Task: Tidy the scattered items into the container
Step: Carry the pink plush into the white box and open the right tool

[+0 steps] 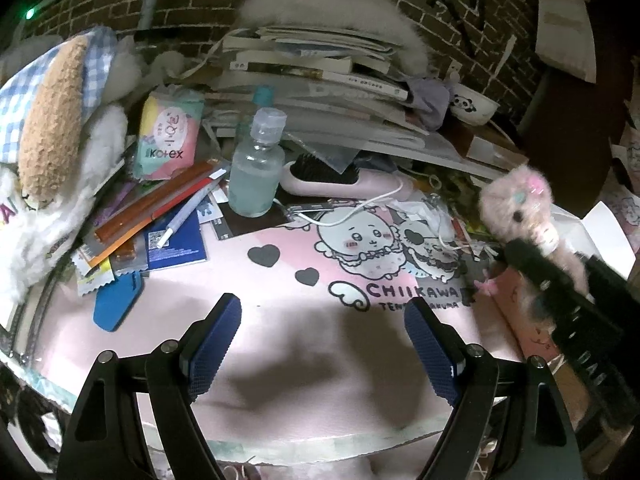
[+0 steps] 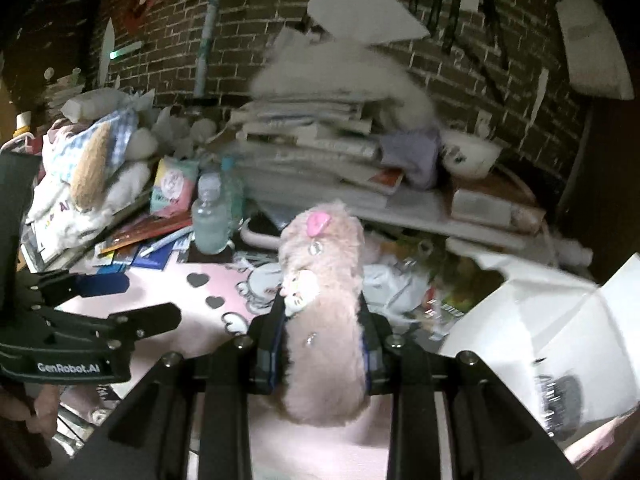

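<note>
Left wrist view: brick wall behind a cluttered bench with a pink mat point(image 1: 280, 280). The left gripper point(image 1: 322, 340) has its jaws spread wide, nothing between them — bare mat ahead. Beyond the jaws, a clear bottle point(image 1: 256, 168) stands upright; to their right, the pink plush toy point(image 1: 516, 204).

Right wrist view: the right gripper point(image 2: 322, 344) jaws clamp the toy at mid-body — held above the mat. A white box point(image 2: 540, 320) lies right of the jaws.
</note>
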A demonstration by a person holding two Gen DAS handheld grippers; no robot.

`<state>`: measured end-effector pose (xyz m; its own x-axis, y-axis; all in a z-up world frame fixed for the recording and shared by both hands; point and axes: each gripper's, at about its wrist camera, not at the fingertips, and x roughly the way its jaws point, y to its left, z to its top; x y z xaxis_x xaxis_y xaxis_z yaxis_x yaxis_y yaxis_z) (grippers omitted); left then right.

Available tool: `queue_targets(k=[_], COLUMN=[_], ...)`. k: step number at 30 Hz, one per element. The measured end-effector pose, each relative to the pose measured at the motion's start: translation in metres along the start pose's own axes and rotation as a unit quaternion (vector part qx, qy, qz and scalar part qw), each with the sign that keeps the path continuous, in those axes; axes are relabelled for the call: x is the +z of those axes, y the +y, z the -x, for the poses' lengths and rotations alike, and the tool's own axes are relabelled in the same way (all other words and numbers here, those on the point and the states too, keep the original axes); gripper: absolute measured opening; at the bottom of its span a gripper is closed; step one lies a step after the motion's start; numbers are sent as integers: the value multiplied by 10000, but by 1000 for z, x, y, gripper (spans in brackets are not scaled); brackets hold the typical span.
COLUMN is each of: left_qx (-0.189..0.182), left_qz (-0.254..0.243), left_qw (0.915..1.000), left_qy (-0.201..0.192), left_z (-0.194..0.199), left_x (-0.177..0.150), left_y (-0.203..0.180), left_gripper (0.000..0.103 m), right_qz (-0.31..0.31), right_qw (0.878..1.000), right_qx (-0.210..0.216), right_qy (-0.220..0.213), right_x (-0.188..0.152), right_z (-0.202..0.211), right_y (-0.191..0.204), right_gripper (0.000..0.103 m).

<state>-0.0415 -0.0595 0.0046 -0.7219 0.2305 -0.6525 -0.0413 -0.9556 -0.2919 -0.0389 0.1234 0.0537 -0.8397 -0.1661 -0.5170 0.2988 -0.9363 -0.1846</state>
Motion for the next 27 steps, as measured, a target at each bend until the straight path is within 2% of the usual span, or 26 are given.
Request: queue_targets(k=[6, 14, 21, 27], left_qx=[-58, -107, -150, -165], left_qz=[-84, -231, -346, -424], left_qw=[9999, 9997, 9993, 9989], left_qy=[-43, -32, 15, 70], left_z=[2, 0, -4, -9], left_x=[2, 4, 3, 3], left_y=[-10, -26, -40, -48], left_gripper=[81, 81, 81, 81], right_qz=[30, -165, -166, -203], right_qw=[9988, 9950, 9887, 9860], right_qx=[-464, -981, -1456, -1325], right_qy=[-146, -38, 301, 987], right_x=[5, 0, -7, -15], right_z=[17, 27, 30, 18], right_y=[-29, -88, -142, -182], right_gripper=[25, 25, 25, 25])
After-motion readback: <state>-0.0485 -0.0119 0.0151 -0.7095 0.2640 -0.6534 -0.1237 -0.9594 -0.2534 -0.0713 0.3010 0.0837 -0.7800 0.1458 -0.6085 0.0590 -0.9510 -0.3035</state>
